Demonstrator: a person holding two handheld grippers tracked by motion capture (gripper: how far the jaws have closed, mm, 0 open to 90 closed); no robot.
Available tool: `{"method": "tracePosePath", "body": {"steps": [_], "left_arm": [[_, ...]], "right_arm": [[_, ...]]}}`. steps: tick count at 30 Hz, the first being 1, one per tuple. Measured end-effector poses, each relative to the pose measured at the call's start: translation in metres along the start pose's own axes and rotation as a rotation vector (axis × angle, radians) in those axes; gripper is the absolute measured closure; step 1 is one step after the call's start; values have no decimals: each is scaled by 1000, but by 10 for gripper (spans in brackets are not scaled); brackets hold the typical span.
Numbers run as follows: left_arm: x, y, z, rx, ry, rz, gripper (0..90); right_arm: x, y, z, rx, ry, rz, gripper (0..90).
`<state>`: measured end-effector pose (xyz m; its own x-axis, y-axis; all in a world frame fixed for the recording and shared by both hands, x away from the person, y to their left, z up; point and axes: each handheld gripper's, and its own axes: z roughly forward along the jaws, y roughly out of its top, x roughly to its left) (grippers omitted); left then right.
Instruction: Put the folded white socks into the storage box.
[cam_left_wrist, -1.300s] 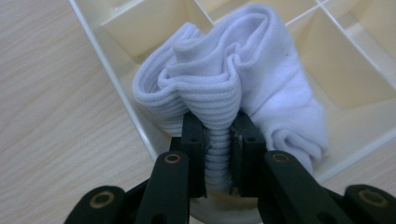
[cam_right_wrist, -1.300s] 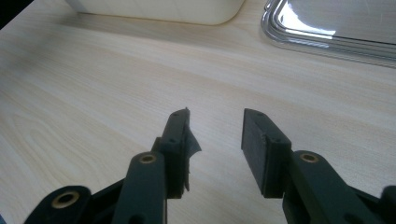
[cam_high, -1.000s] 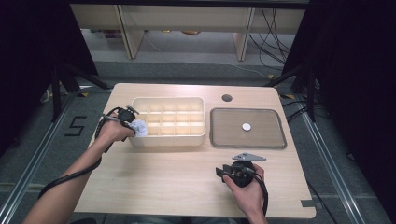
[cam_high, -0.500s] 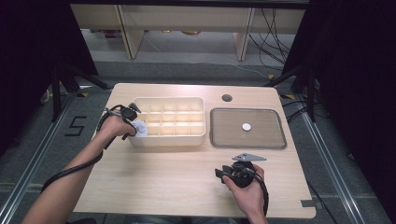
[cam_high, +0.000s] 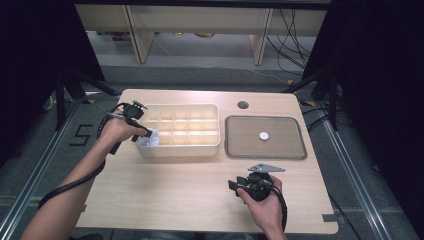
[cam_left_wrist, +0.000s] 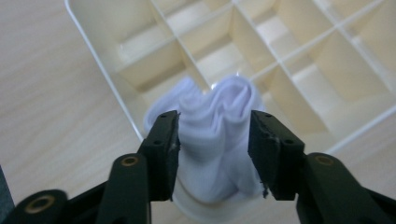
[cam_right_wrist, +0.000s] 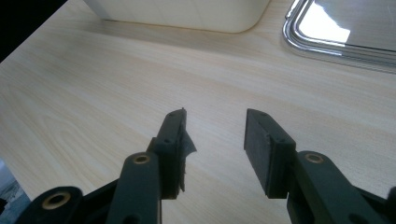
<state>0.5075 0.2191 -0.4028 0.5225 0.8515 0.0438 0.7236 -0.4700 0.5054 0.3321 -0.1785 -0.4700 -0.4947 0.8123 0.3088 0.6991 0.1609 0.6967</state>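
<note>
Your left gripper (cam_left_wrist: 213, 140) is hovering over the near left corner of the cream plastic divided organiser box (cam_high: 180, 131). Its jaws have just been opening, and now they are standing wide on either side of the crumpled white cloth (cam_left_wrist: 219, 140), which is bunched up out of that corner compartment and spilling over the box's near rim. The left pad looks to be barely brushing the fabric, so you are no longer gripping it. Judging from that, you are letting the cloth go, so be lifting straight up and keeping the jaws spread, so that no fold is catching on a pad and dragging back out. If it keeps riding high on the rim, you might be nudging it down into the cell.

Moving rightwards, the grey rectangular metal tray (cam_high: 265, 137) is sitting just beside the box, carrying a small white round disc (cam_high: 263, 135).

Your right gripper (cam_right_wrist: 212, 140) is resting low over the pale wooden table (cam_right_wrist: 93, 93), jaws apart and holding nothing; be keeping it parked there, well apart from the box.
</note>
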Motion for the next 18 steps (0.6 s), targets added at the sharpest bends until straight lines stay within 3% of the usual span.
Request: {"method": "tracePosePath", "body": {"steps": [1,4,9,12,14,18], "left_arm": [[-1,3,4,-12,-8,17,491],[1,7,15,-3,-47,0,466],[6,5,26,30,-54,-18,518],[7,1,29,46,-70,-11,663],[5,0,28,56,-67,12,740],[-1,-3,27,44,-36,66,772]], "right_arm": [[1,0,1,-2,5,2,594],[2,1,0,2,20,6,589],[5,2,-3,12,19,18,587],[3,2,-2,12,21,14,587],[3,2,-2,7,20,4,587],[3,2,-3,-5,19,5,589]]}}
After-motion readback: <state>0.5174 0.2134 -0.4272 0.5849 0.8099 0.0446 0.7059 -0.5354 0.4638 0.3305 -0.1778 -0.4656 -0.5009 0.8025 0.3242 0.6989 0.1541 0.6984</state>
